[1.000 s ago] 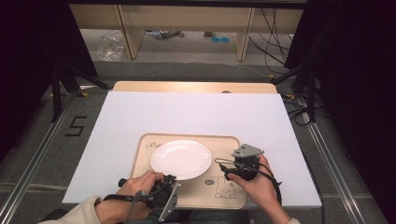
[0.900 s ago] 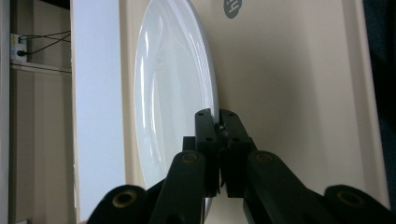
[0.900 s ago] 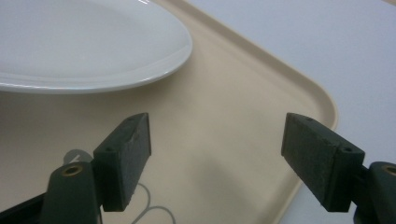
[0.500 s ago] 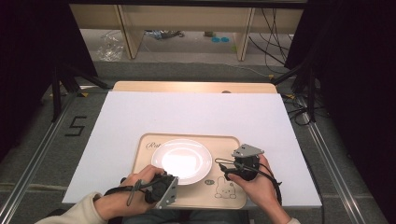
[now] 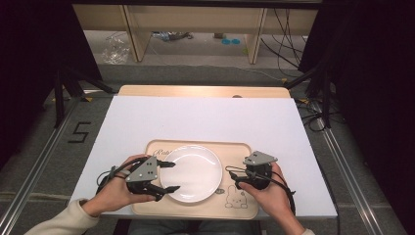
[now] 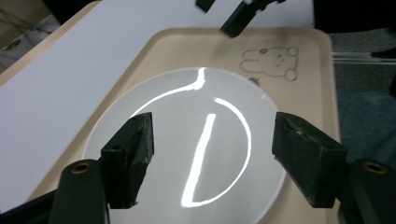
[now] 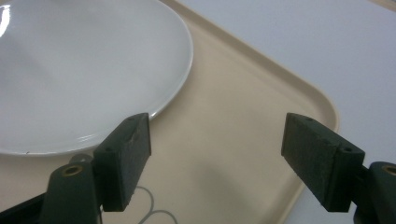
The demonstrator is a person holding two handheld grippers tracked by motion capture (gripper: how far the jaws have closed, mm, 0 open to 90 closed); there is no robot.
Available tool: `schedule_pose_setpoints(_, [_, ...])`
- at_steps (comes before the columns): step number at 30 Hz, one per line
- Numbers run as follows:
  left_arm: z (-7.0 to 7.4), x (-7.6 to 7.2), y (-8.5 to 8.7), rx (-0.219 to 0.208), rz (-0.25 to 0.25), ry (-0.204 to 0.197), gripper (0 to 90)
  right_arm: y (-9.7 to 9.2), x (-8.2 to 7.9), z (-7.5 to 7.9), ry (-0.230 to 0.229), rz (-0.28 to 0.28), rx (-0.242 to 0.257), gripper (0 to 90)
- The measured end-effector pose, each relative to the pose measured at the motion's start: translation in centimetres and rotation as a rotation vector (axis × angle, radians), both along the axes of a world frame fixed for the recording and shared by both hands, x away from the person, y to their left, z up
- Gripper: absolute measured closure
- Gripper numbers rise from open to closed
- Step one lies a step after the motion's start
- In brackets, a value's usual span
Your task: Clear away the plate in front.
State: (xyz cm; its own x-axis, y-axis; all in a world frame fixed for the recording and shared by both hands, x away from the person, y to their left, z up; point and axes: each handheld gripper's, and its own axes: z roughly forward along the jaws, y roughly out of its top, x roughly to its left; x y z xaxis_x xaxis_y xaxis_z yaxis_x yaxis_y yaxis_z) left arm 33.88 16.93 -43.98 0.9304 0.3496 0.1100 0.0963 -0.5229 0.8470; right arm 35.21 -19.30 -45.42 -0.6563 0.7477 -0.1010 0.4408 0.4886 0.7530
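Observation:
A white plate [image 5: 192,172] lies on a beige tray [image 5: 240,208] with a rabbit drawing. My left gripper [image 5: 171,176] sits at the plate's left rim. Its jaws have just been opening and now stand wide apart. In the left gripper view the left gripper [image 6: 212,154] hovers over the plate [image 6: 196,112], and its pads press on nothing. My right gripper [image 5: 231,178] rests over the tray's right part, beside the plate. The right gripper [image 7: 217,149] is open above bare tray [image 7: 233,116], with the plate [image 7: 70,70] at its upper left.
The tray lies at the near edge of a white board [image 5: 205,120] that covers a wooden table [image 5: 147,90]. Dark floor and metal rails flank the table. Shelving and cables stand beyond the far edge.
My left gripper has moved left from the tray's front edge to the plate's left side, and its jaws have opened. The right gripper has stayed put.

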Motion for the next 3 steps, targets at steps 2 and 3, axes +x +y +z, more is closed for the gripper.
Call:
schedule_pose_setpoints(2, [-0.58, 0.46, 0.67, 0.013, 0.037, 0.02, 26.3, 0.01, 0.01, -0.01, 0.0, 0.002, 0.002, 25.2])
schedule_pose_setpoints(3, [-0.76, 0.61, 0.78, -0.006, 0.05, 0.041, 26.1, 0.02, 0.03, -0.01, 0.0, 0.003, 0.004, 25.2])
